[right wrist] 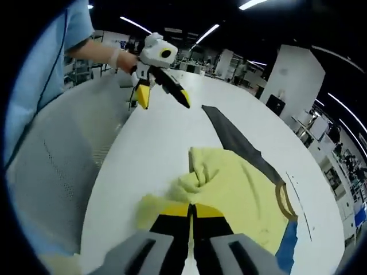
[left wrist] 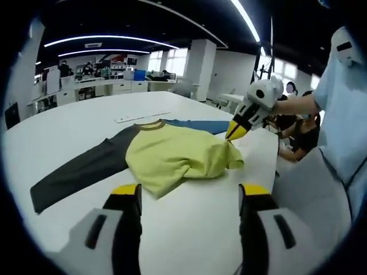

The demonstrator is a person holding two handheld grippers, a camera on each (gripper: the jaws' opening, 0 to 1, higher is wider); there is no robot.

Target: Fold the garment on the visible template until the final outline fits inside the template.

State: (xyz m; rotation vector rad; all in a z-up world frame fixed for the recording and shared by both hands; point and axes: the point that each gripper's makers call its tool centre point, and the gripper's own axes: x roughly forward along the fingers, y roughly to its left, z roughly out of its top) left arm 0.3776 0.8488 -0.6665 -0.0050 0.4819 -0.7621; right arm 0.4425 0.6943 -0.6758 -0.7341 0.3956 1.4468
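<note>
1. The right gripper (right wrist: pixel 192 213) has its yellow-tipped jaws pressed together on a bunched fold of the yellow shirt (right wrist: pixel 241 189), which gathers at the tips near 6 o'clock in the right gripper view. The left gripper view confirms this, with the same gripper (left wrist: pixel 236 133) at about 2 o'clock, its tips pinching the shirt's edge so that it can carry that side over.

2. The left gripper (left wrist: pixel 189 197) holds nothing. Its jaws stand wide apart at 6 o'clock of its own view, above bare table short of the cloth. In the right gripper view it hangs in the air at about 11 o'clock (right wrist: pixel 157 94), well apart from the garment (probably waiting to take another edge).

3. The shirt lies on the white table (left wrist: pixel 69 126) with its yellow body rumpled and partly doubled over. One dark grey sleeve (left wrist: pixel 80 169) stretches flat toward 8 o'clock in the left gripper view, and a blue sleeve (left wrist: pixel 198 125) peeks out behind the collar around 1 o'clock.

4. I cannot make out a clear template outline beneath it. As I judge it, the fold is mid-way, since the sleeves lie unfolded.
</note>
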